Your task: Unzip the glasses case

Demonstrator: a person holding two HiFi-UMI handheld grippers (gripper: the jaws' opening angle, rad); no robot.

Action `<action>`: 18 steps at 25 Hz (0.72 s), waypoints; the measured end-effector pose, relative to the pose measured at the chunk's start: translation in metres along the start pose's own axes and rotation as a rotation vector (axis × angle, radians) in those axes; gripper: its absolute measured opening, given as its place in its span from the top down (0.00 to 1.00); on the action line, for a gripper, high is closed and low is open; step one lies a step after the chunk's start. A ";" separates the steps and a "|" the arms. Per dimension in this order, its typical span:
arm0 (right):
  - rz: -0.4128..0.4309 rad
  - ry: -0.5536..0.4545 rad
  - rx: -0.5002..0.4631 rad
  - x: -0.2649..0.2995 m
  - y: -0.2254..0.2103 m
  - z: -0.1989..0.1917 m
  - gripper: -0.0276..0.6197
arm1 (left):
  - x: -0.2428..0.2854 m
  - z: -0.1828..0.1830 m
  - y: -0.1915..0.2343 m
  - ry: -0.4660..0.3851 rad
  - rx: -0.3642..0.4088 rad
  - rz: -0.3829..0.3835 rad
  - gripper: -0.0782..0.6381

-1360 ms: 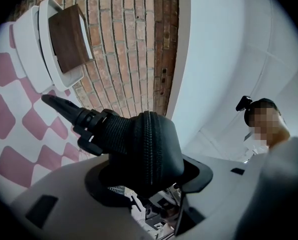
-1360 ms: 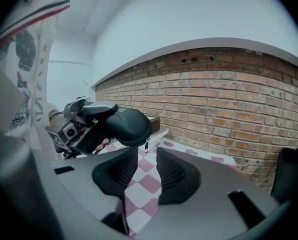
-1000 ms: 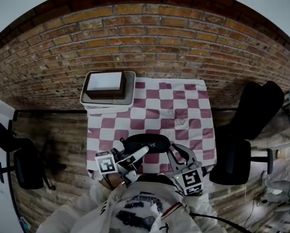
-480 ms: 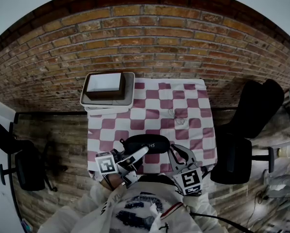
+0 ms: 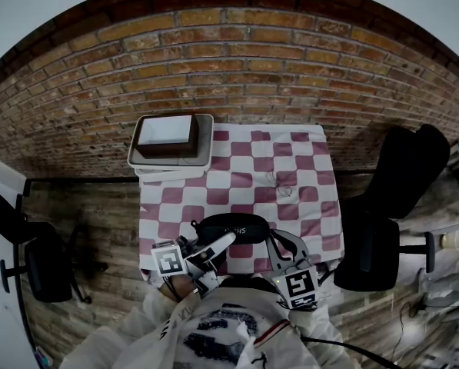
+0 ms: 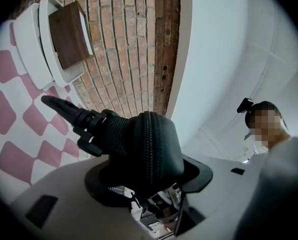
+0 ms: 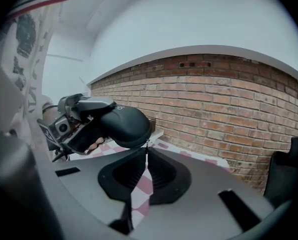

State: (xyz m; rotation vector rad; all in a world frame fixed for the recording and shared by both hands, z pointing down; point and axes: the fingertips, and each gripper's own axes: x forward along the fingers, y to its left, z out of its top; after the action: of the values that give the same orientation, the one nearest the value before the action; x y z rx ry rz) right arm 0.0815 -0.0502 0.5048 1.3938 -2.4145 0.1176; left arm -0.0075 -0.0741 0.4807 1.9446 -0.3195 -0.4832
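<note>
Glasses case (image 5: 233,225) held over the checked table (image 5: 306,167), my 2 grippers on it.
My left gripper (image 6: 146,179) clamps one end of the case; my right gripper (image 7: 147,151) has just been closing, its jaw tips pinching what looks like the zipper pull (image 7: 147,145).

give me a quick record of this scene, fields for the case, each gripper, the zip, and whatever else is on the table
glasses case: black, held over the table's near edge
left gripper: shut on one end of the glasses case
right gripper: jaws have just been closing, now pinched on the zipper pull at the other end
zip: closed, not yet pulled
table: covered by a red-and-white checked cloth
far left corner: white tray holding a brown box
</note>
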 end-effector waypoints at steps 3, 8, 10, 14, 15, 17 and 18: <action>-0.001 -0.002 0.002 -0.001 -0.001 0.001 0.92 | -0.001 -0.001 0.001 0.002 0.009 0.003 0.53; -0.004 0.006 -0.002 0.000 -0.002 0.000 0.92 | 0.000 0.000 -0.003 0.002 0.011 -0.014 0.53; -0.004 0.009 -0.005 -0.001 -0.002 0.001 0.93 | 0.000 -0.001 -0.003 0.000 0.015 -0.015 0.53; 0.000 0.010 0.003 -0.001 -0.004 0.000 0.93 | 0.003 -0.001 -0.004 -0.008 0.026 -0.012 0.53; -0.001 0.013 0.006 -0.001 -0.005 -0.001 0.93 | 0.003 -0.002 -0.003 -0.010 0.024 -0.011 0.53; -0.003 0.023 0.008 0.000 -0.006 -0.004 0.93 | 0.003 -0.004 0.000 -0.009 0.027 0.000 0.53; -0.004 0.028 0.008 0.001 -0.007 -0.005 0.93 | 0.003 -0.005 0.002 -0.005 0.032 0.011 0.53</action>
State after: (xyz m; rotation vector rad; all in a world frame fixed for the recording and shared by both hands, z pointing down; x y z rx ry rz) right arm 0.0883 -0.0531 0.5093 1.3915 -2.3915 0.1452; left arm -0.0021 -0.0720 0.4836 1.9722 -0.3422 -0.4783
